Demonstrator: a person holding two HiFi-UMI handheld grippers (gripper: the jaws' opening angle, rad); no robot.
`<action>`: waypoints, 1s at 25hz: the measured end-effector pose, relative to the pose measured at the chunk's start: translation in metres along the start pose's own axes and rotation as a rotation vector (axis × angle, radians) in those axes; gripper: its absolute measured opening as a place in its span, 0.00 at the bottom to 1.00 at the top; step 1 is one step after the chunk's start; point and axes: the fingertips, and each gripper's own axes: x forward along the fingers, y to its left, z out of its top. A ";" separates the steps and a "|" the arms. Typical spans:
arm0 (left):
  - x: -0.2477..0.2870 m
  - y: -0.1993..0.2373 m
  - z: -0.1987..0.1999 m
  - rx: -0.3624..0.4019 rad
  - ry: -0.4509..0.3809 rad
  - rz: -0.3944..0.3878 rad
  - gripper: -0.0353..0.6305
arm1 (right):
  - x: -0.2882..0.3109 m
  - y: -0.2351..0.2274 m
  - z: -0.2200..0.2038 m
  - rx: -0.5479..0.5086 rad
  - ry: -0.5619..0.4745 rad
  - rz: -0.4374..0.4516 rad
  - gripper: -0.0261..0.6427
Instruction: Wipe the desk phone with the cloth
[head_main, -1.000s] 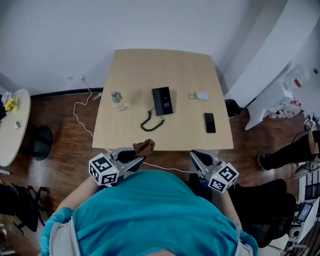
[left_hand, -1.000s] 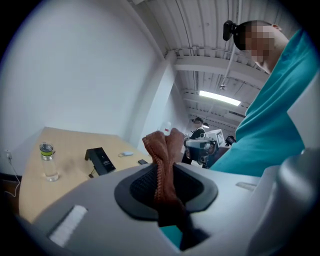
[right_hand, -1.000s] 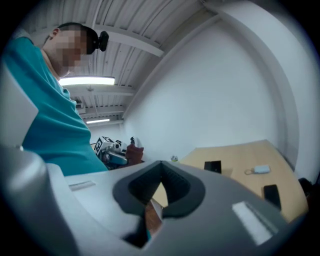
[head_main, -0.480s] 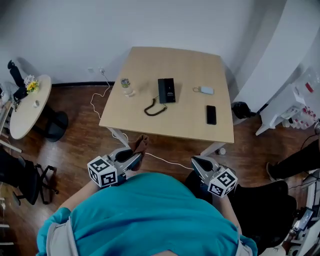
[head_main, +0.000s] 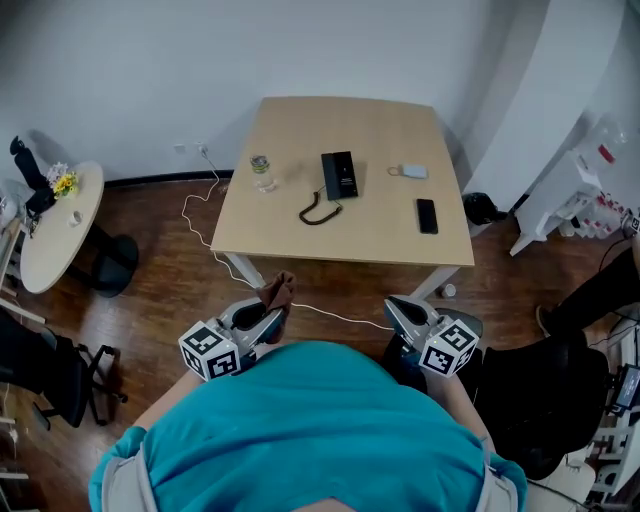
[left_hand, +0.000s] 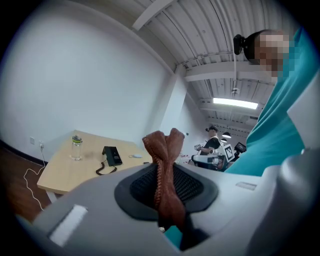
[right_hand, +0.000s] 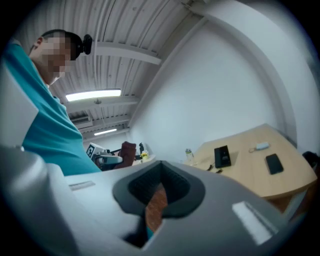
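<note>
The black desk phone lies on the wooden table, its coiled cord trailing toward the near edge. It also shows far off in the left gripper view as the phone and in the right gripper view as the phone. My left gripper is held close to my body, well short of the table, shut on a brown cloth. The cloth sticks up between the pads. My right gripper is also near my body, its jaws closed with nothing in them.
On the table stand a water bottle, a dark smartphone and a small white item. A white cable runs over the wooden floor. A round side table is at left, a black chair at right.
I have drawn back from the table, which now lies farther away with floor between it and the grippers. The cloth stays gripped in the left gripper.
</note>
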 end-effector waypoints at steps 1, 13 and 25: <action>-0.008 0.004 0.000 -0.007 -0.008 -0.005 0.19 | 0.004 0.004 -0.002 0.004 -0.005 -0.029 0.04; -0.059 0.021 -0.006 -0.105 -0.031 -0.125 0.19 | 0.036 0.075 -0.032 -0.011 0.052 -0.132 0.04; -0.068 0.006 -0.003 -0.108 -0.057 -0.151 0.19 | 0.023 0.093 -0.028 -0.059 0.063 -0.140 0.04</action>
